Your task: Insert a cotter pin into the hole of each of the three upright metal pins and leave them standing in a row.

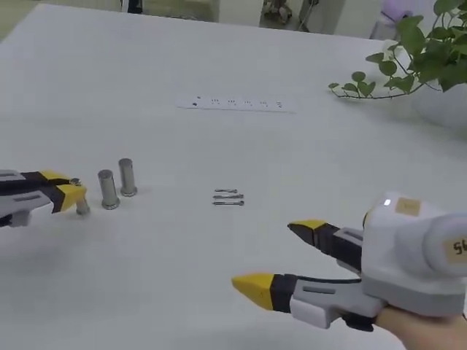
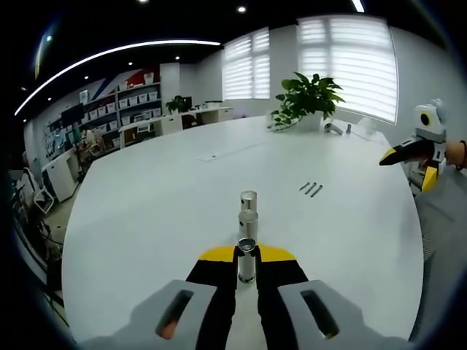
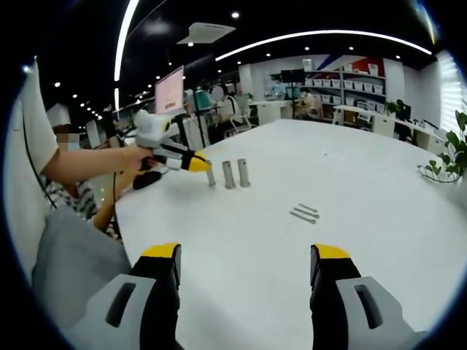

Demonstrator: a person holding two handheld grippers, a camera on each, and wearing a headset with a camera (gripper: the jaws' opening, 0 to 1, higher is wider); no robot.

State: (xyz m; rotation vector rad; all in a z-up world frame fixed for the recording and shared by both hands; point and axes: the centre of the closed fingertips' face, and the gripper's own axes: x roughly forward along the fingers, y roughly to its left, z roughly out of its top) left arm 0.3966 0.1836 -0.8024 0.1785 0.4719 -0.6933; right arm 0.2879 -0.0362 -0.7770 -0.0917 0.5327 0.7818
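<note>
Three upright metal pins stand in a row at the table's left: the far one (image 1: 128,177), the middle one (image 1: 109,189) and the near one (image 1: 82,206). My left gripper (image 1: 75,192) comes in from the left edge and is shut on the near pin (image 2: 246,259), which stands between its yellow tips, with the other two pins (image 2: 248,208) lined up behind. Three cotter pins (image 1: 228,197) lie side by side mid-table, apart from both grippers. My right gripper (image 1: 279,255) hovers at the lower right, open with nothing between its jaws (image 3: 246,251), facing the cotter pins (image 3: 304,213) and the pin row (image 3: 228,174).
A white power strip (image 1: 237,103) lies flat further back on the table. A potted plant (image 1: 430,51) trails leaves over the back right corner. The white tabletop (image 1: 219,146) is broad.
</note>
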